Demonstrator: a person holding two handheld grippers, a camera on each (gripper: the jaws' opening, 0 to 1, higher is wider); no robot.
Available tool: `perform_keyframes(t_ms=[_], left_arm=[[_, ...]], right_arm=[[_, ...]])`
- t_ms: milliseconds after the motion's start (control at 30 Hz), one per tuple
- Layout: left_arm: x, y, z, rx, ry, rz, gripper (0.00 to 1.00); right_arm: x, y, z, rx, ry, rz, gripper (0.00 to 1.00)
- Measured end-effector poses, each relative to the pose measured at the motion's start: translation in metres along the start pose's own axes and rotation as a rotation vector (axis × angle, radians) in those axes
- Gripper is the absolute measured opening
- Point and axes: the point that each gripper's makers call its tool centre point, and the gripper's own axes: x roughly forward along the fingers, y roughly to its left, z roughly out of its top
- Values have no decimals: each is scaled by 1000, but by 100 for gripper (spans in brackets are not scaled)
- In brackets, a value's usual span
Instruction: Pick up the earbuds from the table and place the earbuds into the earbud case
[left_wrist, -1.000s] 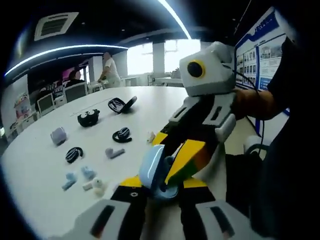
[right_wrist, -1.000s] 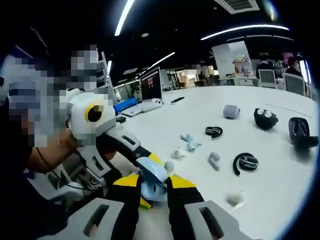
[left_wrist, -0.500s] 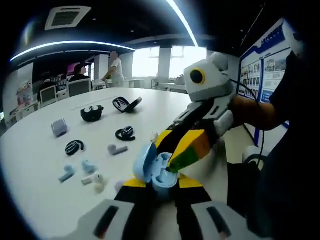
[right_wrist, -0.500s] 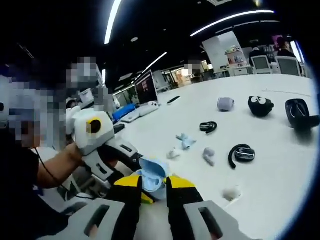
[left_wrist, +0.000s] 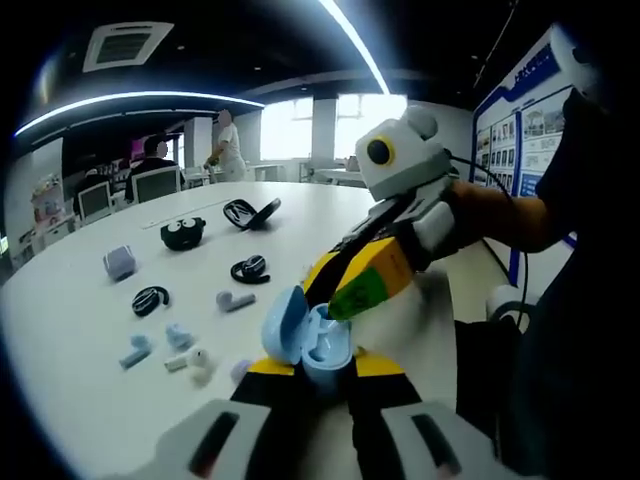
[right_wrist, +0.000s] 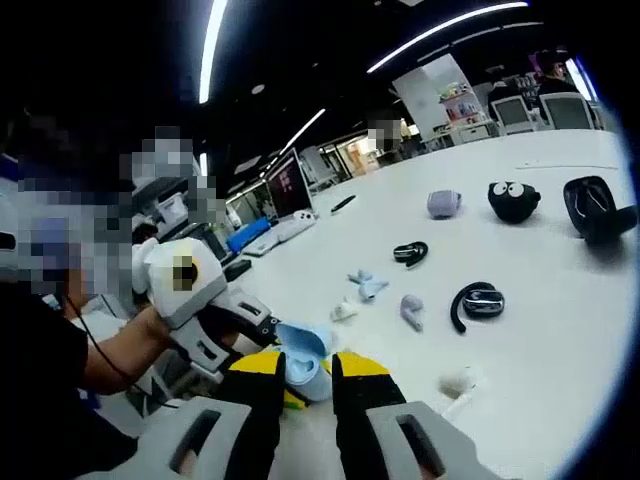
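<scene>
My left gripper (left_wrist: 325, 365) is shut on an open light blue earbud case (left_wrist: 300, 338), held above the white table (left_wrist: 80, 400). My right gripper (left_wrist: 336, 304) reaches in from the right with its jaws together, tips dipping into the case's well; anything pinched there is hidden. In the right gripper view, the case (right_wrist: 305, 352) sits just past my right gripper (right_wrist: 300, 372), and the left gripper (right_wrist: 262, 335) holds it from the left. Two light blue earbuds (left_wrist: 160, 343), a white one (left_wrist: 192, 362) and a grey one (left_wrist: 233, 300) lie loose on the table.
Two black ear-hook buds (left_wrist: 150, 298) (left_wrist: 248, 268), a lavender case (left_wrist: 118, 262), a black case with eyes (left_wrist: 182, 233) and an open black case (left_wrist: 248, 212) lie farther back. Another white earbud (right_wrist: 460, 381) lies close by. Chairs, monitors and people are beyond.
The right gripper's body has drawn back and up while its tips stay at the open case. The left gripper still holds the case. Both views shifted slightly.
</scene>
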Motion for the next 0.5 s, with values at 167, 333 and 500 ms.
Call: perform_keyframes(t_ms=[167, 333, 500], left_arm=[[-1, -1, 0, 3, -9, 3, 19], [-1, -2, 0, 5, -22, 9, 19], [-2, -3, 0, 4, -29, 16, 19]], right_arm=[[-7, -3, 9, -26, -13, -17, 19], [-13, -11, 22, -97, -6, -55, 19], [-10, -19, 32, -145, 22, -69, 19]])
